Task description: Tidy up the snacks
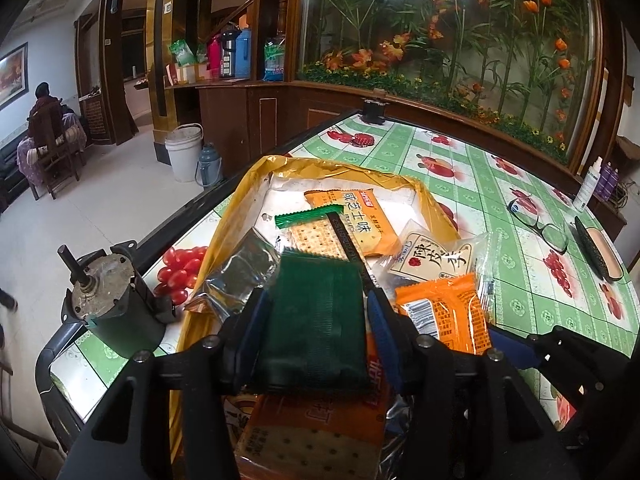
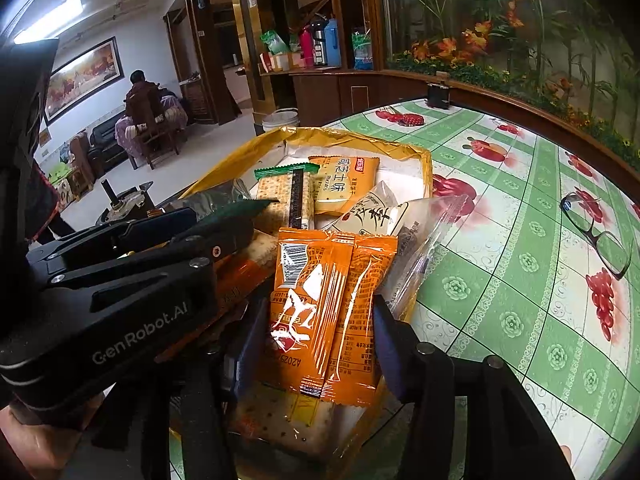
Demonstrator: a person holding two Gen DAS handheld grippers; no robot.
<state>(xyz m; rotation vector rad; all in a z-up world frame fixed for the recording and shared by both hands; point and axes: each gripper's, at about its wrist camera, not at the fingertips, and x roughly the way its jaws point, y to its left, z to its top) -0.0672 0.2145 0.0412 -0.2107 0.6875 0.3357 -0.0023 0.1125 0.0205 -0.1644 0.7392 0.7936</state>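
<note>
Seen along the left gripper (image 1: pixel 316 316), its two blue-padded fingers are clamped on a dark green, ridged foil snack packet (image 1: pixel 316 320) held just above a shallow tray lined with yellow plastic wrapping (image 1: pixel 240 196), which sits on a counter covered in a green-and-white fruit-print cloth (image 1: pixel 500 204). Directly ahead of this gripper inside the tray lie a clear cracker pack with a green crimped end (image 1: pixel 308 232), an orange cheese-biscuit packet with Chinese lettering (image 1: pixel 360 216) and a white pouch with black brush characters (image 1: pixel 432 258). Below it rests a large orange cracker box-style pack (image 1: pixel 320 428). To its left, on the counter edge, stands a small grey metal motor (image 1: pixel 112 304). The right gripper (image 2: pixel 316 344) is closed on a glossy orange snack packet with a barcode (image 2: pixel 328 312), held upright over the near end of the same tray, just right of the left gripper. Far to its right, black-framed spectacles (image 2: pixel 600 236) lie on the counter
</note>
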